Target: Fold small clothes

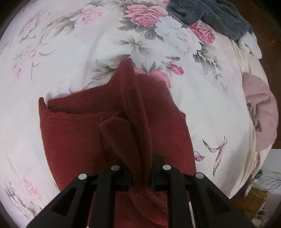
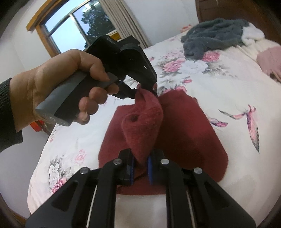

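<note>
A dark red knitted garment [image 1: 73,136] lies on the floral bedspread [image 1: 70,52], its ribbed band toward the far side. My left gripper [image 1: 141,177] is shut on a raised fold of this red garment. In the right wrist view the same red garment [image 2: 189,131] spreads over the bed, and my right gripper [image 2: 141,168] is shut on another lifted edge of it. The left gripper [image 2: 145,87], held by a hand [image 2: 58,84], pinches the far end of that lifted strip, which hangs between both grippers.
A grey fleecy garment [image 1: 210,15] lies at the far right corner, with a white piece [image 1: 251,43] beside it. A pink garment [image 1: 260,112] lies at the bed's right edge. A window [image 2: 75,29], curtain and wooden headboard [image 2: 228,10] show behind the bed.
</note>
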### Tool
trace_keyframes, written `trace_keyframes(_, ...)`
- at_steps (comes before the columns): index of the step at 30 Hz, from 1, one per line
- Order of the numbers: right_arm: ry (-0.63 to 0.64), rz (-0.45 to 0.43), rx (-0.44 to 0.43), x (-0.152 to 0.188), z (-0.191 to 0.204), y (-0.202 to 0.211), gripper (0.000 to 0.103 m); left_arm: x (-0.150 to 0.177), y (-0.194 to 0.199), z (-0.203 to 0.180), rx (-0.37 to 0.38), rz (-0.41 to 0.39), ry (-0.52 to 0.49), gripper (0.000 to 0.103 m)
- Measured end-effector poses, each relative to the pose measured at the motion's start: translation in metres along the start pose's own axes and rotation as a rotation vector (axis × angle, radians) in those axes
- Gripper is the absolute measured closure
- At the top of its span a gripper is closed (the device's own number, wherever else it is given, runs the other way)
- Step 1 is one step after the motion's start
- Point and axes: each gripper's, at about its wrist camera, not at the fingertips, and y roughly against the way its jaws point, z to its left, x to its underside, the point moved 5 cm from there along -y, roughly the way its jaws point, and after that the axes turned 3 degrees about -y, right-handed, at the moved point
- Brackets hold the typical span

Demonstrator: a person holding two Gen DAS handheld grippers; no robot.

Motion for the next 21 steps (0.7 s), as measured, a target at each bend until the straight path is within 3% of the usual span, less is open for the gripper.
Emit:
trace_keyframes(16,-0.218,0.088,-0.024,0.023,-0.064,-0.003,0.092,0.003,-0.028,-0.048,-0.242,-0.053,-0.073,0.088)
trace_keyframes(21,-0.318,0.134,-0.074,0.028,-0.086,-0.011,0.09,0.002,-0.037,-0.052,-0.251,-0.073,-0.069,0.087)
